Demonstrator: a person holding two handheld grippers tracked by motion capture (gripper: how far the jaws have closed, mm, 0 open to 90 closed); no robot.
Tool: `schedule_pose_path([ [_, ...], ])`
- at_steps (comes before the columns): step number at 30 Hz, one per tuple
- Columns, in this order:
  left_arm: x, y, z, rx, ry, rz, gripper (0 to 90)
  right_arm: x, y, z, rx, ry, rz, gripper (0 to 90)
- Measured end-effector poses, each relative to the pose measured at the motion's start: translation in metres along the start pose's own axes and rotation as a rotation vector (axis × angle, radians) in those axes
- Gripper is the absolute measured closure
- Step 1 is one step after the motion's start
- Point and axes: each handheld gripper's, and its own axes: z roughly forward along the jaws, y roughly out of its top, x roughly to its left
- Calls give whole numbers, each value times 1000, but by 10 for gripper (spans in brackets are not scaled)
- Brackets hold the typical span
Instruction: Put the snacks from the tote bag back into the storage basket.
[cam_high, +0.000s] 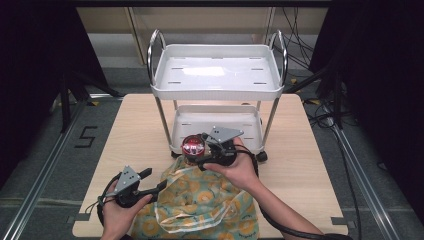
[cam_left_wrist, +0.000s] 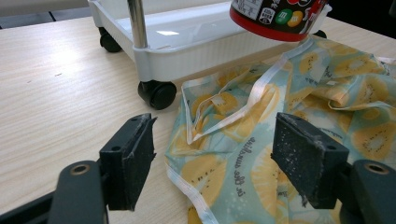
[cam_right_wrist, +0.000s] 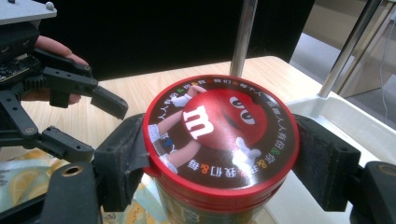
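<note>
From the high view I see a white two-tier cart (cam_high: 218, 80) standing on the wooden table (cam_high: 300, 160), both trays apparently bare (the lower one is partly screened, so I hold that loosely); the right gripper (cam_high: 204, 152) carries a red-lidded candy canister (cam_high: 193, 146) above the patterned bag (cam_high: 200, 205), just in front of the cart's lower tray. The right gripper view adds what the high view cannot resolve: both pads pressed against the canister's lid rim, one on each side, and a cartoon figure printed on the lid. The left gripper (cam_left_wrist: 212, 158) has its jaws spread wide, low over the bag's near edge, pinching nothing; its view shows the bag's white trim and a black castor (cam_left_wrist: 159, 94).
</note>
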Motion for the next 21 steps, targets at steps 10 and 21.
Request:
schedule_pose_path([
  [10,1,0,0,1,1,11,290,0,0,4,-2,-7,8,261],
  [21,0,0,-1,0,0,1,290,-3,4,4,-6,-13,4,261],
])
